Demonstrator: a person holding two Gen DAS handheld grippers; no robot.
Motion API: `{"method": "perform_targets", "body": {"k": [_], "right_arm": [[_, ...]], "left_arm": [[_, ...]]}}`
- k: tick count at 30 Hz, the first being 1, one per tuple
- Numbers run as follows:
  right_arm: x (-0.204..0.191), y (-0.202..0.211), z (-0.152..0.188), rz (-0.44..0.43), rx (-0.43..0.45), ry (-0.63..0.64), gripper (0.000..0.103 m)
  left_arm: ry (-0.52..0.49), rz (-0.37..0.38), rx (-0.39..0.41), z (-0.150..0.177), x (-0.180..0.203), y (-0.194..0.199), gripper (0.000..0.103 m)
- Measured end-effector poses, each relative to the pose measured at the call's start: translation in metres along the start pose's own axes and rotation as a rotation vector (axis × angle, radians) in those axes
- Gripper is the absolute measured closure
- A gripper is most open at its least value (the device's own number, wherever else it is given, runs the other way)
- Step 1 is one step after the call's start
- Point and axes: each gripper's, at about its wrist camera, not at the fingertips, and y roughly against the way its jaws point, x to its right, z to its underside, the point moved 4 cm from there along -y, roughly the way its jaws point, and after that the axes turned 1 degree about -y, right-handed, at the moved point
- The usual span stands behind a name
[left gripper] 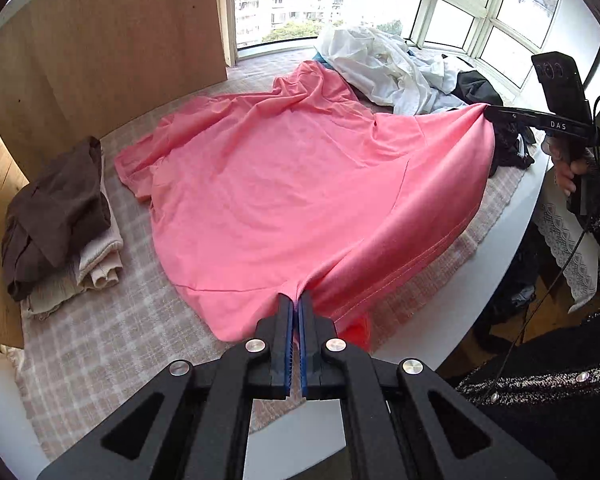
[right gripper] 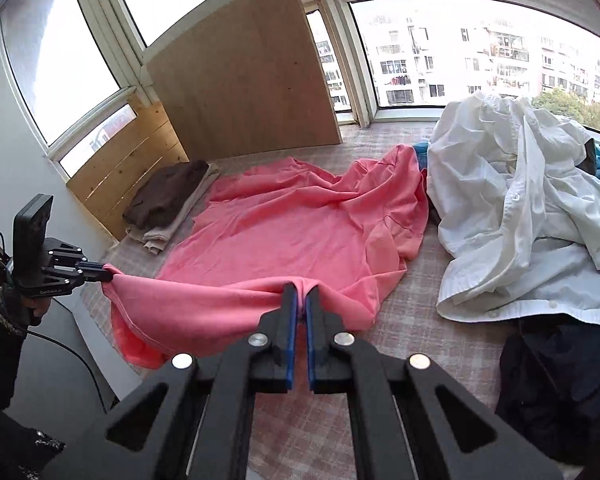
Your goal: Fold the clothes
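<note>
A large pink garment (left gripper: 284,184) lies spread on the checked cloth of the table, its near hem lifted off the surface. My left gripper (left gripper: 296,300) is shut on one end of that hem. My right gripper (right gripper: 302,290) is shut on the other end of the hem; it also shows in the left wrist view (left gripper: 487,111) at the right. The left gripper shows in the right wrist view (right gripper: 107,272) at the left, pinching the pink garment (right gripper: 284,236). The hem hangs taut between the two grippers near the table's front edge.
A folded stack of brown and beige clothes (left gripper: 56,224) sits at the left by a wooden board (left gripper: 112,52). A heap of white clothes (right gripper: 516,208) and dark clothes (right gripper: 560,380) lies at the right. The white table edge (left gripper: 512,224) curves near me. Windows stand behind.
</note>
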Motion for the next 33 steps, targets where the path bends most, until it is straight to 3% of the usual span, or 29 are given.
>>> {"method": "perform_targets", "body": {"k": [3,5,7,8,9,13,16,20,21,24,27,31,33], "right_arm": [[0.038,-0.052,-0.013,0.129,-0.128,-0.052,0.095],[0.044,-0.055,-0.003,0.094,-0.150,-0.068,0.095],[0.045,-0.052,0.010,0.057,-0.162,-0.069,0.079],[0.043,-0.048,0.017,0.039,-0.165,-0.063,0.065],[0.041,-0.046,0.025,0.044,-0.167,-0.049,0.061],[0.038,-0.047,0.045,0.037,-0.190,-0.039,0.061],[0.038,-0.054,0.049,0.033,-0.201,-0.038,0.061],[0.039,-0.063,0.054,0.028,-0.216,-0.038,0.061],[0.039,-0.065,0.056,0.027,-0.219,-0.037,0.061],[0.037,-0.070,0.054,0.029,-0.224,-0.010,0.061],[0.032,-0.080,0.049,0.019,-0.228,0.020,0.060],[0.016,-0.103,0.048,0.005,-0.257,0.096,0.060],[0.007,-0.115,0.046,0.039,-0.256,0.152,0.060]], "left_arm": [[0.015,-0.050,-0.041,-0.046,-0.037,-0.047,0.095],[0.044,-0.134,-0.090,-0.052,-0.063,-0.068,0.096],[0.106,-0.126,-0.104,-0.042,-0.077,-0.068,0.092],[0.134,-0.087,-0.097,-0.033,-0.075,-0.064,0.090],[0.155,-0.051,-0.092,-0.023,-0.072,-0.060,0.083],[0.189,0.070,-0.109,0.001,-0.027,-0.064,0.068],[0.203,0.146,-0.131,-0.004,0.011,-0.084,0.066],[0.106,0.107,-0.163,-0.018,0.042,-0.120,0.057],[0.077,0.085,-0.176,-0.019,0.045,-0.129,0.059],[0.051,0.054,-0.192,-0.022,0.042,-0.140,0.099],[0.108,0.051,-0.154,-0.022,0.018,-0.119,0.102],[0.172,-0.052,-0.071,-0.016,-0.025,-0.061,0.102],[0.222,-0.082,-0.032,-0.010,-0.049,-0.032,0.102]]}}
